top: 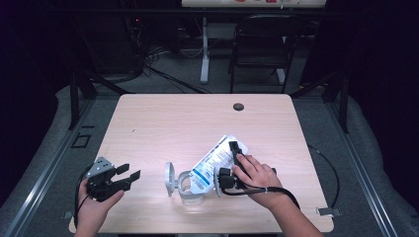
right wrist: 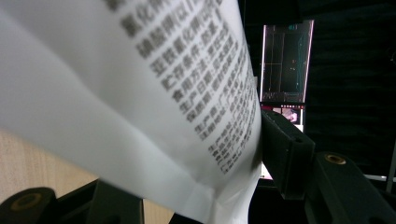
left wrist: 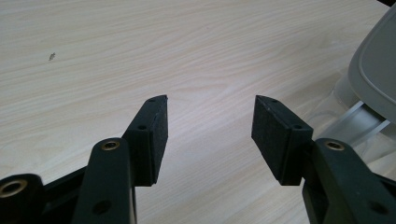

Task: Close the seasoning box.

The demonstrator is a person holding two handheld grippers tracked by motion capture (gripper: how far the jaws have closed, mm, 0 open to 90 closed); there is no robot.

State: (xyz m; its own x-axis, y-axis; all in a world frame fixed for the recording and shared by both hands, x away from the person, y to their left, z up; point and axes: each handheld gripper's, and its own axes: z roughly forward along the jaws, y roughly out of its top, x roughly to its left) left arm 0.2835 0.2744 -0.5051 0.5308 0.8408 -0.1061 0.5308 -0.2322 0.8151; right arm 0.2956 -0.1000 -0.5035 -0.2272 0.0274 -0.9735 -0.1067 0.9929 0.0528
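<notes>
White printed pouch (top: 213, 160): tilted, lower end at the mouth of the clear container (top: 190, 190), near table's (top: 148, 118) front edge | right gripper (top: 228, 163): we see it clamped on the pouch, pad against the printed face (right wrist: 187, 93) | left gripper (top: 129, 174): left of the container, well apart, jaws spread wide, grasping nothing | grey lid (top: 169, 178): upright at the container's left.

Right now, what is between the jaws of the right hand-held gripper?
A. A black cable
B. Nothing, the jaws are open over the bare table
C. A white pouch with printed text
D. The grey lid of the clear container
C: in the right gripper view, the white pouch with printed text sits between the jaws of the right hand-held gripper, and the high view shows this gripper at the pouch, tilted over the clear container.
</notes>
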